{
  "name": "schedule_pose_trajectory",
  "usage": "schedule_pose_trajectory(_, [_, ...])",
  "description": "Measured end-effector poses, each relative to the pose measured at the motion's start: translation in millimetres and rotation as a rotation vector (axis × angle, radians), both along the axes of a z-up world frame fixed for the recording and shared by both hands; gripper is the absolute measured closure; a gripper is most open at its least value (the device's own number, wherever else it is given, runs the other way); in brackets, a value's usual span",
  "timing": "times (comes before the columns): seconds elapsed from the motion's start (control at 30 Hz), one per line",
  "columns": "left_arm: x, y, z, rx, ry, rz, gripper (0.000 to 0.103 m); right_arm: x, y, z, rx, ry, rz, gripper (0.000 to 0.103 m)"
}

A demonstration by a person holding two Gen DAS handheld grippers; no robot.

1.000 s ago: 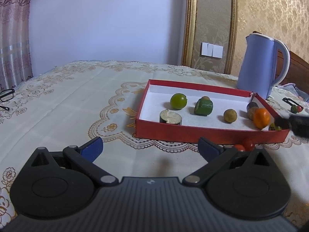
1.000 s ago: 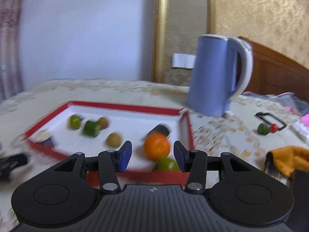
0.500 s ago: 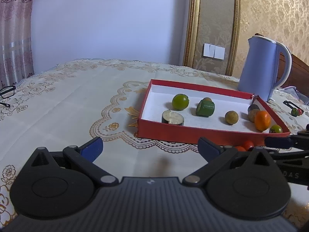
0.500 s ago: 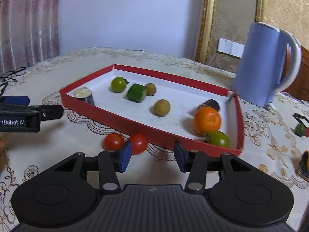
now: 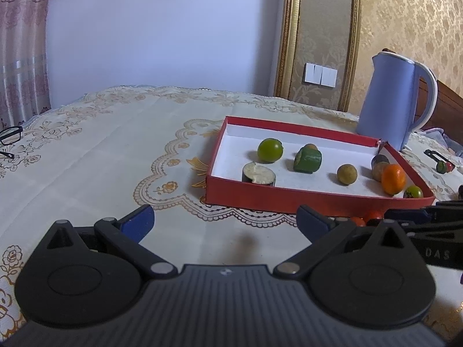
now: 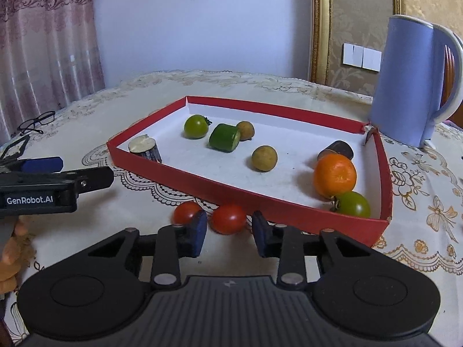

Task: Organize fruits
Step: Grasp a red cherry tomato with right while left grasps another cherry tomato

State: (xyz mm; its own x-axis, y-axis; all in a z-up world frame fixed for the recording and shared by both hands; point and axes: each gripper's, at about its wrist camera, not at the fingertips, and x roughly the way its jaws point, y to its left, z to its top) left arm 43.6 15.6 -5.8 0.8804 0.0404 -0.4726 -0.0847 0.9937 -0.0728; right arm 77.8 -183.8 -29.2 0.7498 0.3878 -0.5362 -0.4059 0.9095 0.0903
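Observation:
A red tray (image 6: 162, 170) (image 5: 289, 199) on the tablecloth holds a green tomato (image 6: 196, 126), a cucumber piece (image 6: 224, 138), two tan round fruits, an orange (image 6: 334, 175), another green tomato (image 6: 353, 204) and two eggplant pieces. Two red tomatoes (image 6: 228, 219) (image 6: 186, 212) lie on the cloth outside the tray's near wall. My right gripper (image 6: 228, 230) is open, with one red tomato between its fingers. My left gripper (image 5: 225, 224) is wide open and empty over bare cloth, left of the tray.
A blue kettle (image 6: 413, 84) (image 5: 390, 98) stands behind the tray's far right corner. Glasses (image 6: 36, 121) lie at the table's left edge. A small green and red item (image 5: 444, 166) lies on the cloth to the right.
My right gripper has swung from over the orange in the tray down to the red tomatoes in front of the tray. The left gripper has barely moved.

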Motion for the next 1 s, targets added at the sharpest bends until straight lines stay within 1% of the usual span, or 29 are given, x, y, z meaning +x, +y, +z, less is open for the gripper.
schedule_pose_trajectory(0.07, [-0.7, -0.3, 0.0, 0.0, -0.003, -0.005, 0.0, 5.5, -2.3, -1.6, 0.013, 0.016, -0.002, 0.071])
schedule_pose_trajectory(0.2, [-0.3, 0.8, -0.2, -0.004, -0.002, -0.007, 0.0, 18.6, -7.0, -6.1, 0.089, 0.064, 0.025, 0.073])
schedule_pose_trajectory(0.27, [0.0, 1.9, -0.2, -0.011, 0.001, -0.005, 0.0, 17.4, -4.7, -5.0, 0.065, 0.06, 0.025, 0.077])
schedule_pose_trajectory(0.4, [-1.2, 1.2, 0.8, -0.006, -0.008, -0.007, 0.0, 8.1, -3.1, -4.1, 0.046, 0.032, 0.01, 0.078])
schedule_pose_trajectory(0.43, [-2.2, -0.3, 1.5, 0.002, -0.012, -0.021, 0.0, 4.2, -4.0, -2.9, 0.047, 0.021, 0.002, 0.078])
schedule_pose_trajectory(0.53, [-6.8, -10.8, 2.6, 0.048, -0.019, -0.089, 0.0, -12.5, -10.0, 3.5, 0.039, -0.031, -0.027, 0.078])
schedule_pose_trajectory(0.63, [-17.0, -28.9, 5.0, 0.106, -0.058, -0.173, 0.0, -36.4, -20.9, 9.1, 0.008, -0.1, -0.099, 0.078])
schedule_pose_trajectory(0.77, [-20.7, -60.2, 9.1, 0.198, -0.092, -0.254, 0.0, -70.4, -47.2, 9.6, 0.081, -0.156, -0.204, 0.078])
schedule_pose_trajectory(0.83, [-16.4, -76.0, 9.2, 0.236, -0.083, -0.295, 0.005, -82.2, -57.0, 7.0, 0.118, -0.161, -0.224, 0.078])
schedule_pose_trajectory(0.87, [-13.5, -82.9, 8.4, 0.252, -0.071, -0.311, 0.012, -86.8, -60.8, 5.9, 0.133, -0.162, -0.229, 0.078])
schedule_pose_trajectory(0.9, [-10.4, -89.3, 6.7, 0.264, -0.056, -0.321, 0.015, -91.1, -63.2, 5.2, 0.14, -0.165, -0.233, 0.078])
schedule_pose_trajectory(0.97, [-4.0, -98.9, 3.2, 0.274, -0.032, -0.327, 0.018, -96.7, -67.8, 4.7, 0.152, -0.172, -0.241, 0.078])
schedule_pose_trajectory(1.0, [-0.2, -102.4, 1.0, 0.278, -0.017, -0.327, 0.023, -98.7, -69.7, 4.8, 0.158, -0.175, -0.24, 0.078])
